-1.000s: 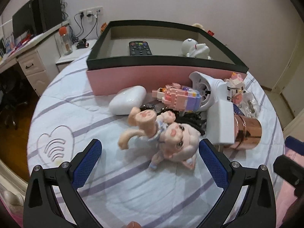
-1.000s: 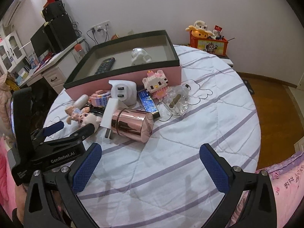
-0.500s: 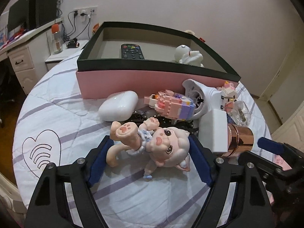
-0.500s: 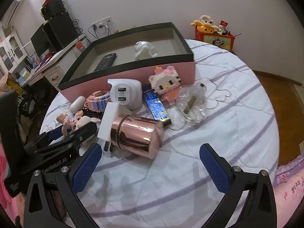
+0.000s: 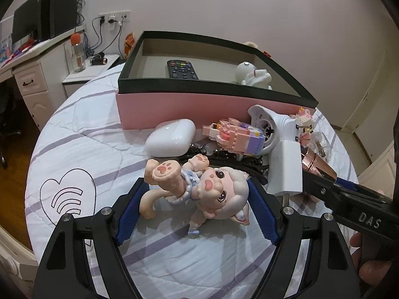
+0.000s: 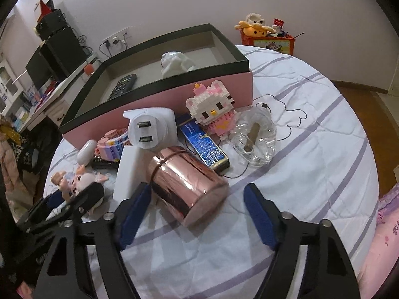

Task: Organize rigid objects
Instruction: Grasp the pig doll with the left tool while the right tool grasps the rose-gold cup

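Note:
A pink doll (image 5: 197,189) with a white-haired head lies on the bed cover. My left gripper (image 5: 197,211) is closed in on it, both blue pads touching its sides; it also shows in the right wrist view (image 6: 77,186). A rose-gold cylinder (image 6: 187,186) lies on its side. My right gripper (image 6: 197,214) is open around its near end, pads beside it with a gap on the right. The pink box with a dark rim (image 5: 199,102) holds a black remote (image 5: 182,69) and a white figurine (image 5: 251,74).
Between box and grippers lie a white case (image 5: 172,137), a pink-purple brick model (image 5: 237,137), a white plug adapter (image 6: 147,129), a white charger block (image 5: 286,167), a Hello Kitty brick figure (image 6: 212,107), a blue packet (image 6: 204,147) and a clear glass piece (image 6: 254,137). A desk (image 5: 30,74) stands left.
My left gripper moved forward and closed from wide open onto the doll. My right gripper advanced to the rose-gold cylinder and narrowed around it.

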Tool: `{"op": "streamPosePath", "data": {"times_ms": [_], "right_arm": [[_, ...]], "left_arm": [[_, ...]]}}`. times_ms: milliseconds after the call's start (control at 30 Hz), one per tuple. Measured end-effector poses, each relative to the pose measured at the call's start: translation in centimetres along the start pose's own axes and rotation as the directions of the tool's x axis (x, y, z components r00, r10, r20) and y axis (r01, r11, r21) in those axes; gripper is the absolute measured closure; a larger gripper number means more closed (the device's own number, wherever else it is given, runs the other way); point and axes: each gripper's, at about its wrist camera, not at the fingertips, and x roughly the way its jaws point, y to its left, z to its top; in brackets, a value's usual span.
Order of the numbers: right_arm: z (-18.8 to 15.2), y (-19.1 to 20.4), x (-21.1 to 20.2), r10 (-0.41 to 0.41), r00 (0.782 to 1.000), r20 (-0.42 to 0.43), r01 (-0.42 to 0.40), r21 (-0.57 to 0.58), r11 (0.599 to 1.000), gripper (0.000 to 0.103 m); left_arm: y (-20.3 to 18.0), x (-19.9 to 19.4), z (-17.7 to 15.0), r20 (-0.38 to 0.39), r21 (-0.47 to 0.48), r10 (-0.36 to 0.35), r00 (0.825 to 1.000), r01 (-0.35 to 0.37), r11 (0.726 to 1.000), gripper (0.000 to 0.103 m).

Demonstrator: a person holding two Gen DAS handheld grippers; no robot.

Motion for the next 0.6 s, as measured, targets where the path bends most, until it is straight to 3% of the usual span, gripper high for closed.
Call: {"op": "streamPosePath", "data": {"times_ms": [133,200,300,600], "right_arm": [[0.2,0.3,0.8,0.001,1.000,0.003,-0.001,-0.012,1.000,0.032],[0.3,0.4,0.8,0.013,1.000,0.012,-0.012,-0.027,1.000,0.043],[0.3,0.7,0.9,0.024,1.000,0.013,-0.023,-0.062,0.998,0.048],[-0.4,-0.1,-0.5,0.085,0.996,0.016,-0.083,-0.065,0.994,0.049]], "left_arm": [[-0.1,0.0,0.0,-0.003,-0.002,-0.004,1.000,0.004,1.000,0.022],[-0.1,0.0,0.0,-0.003,0.000,-0.003,1.000,0.003,1.000,0.022],[-0.1,0.0,0.0,-0.004,0.002,-0.003,1.000,0.003,1.000,0.022],[0.2,-0.5,-0.2,0.002,-0.005,-0.003,1.000,0.003,1.000,0.022]]}}
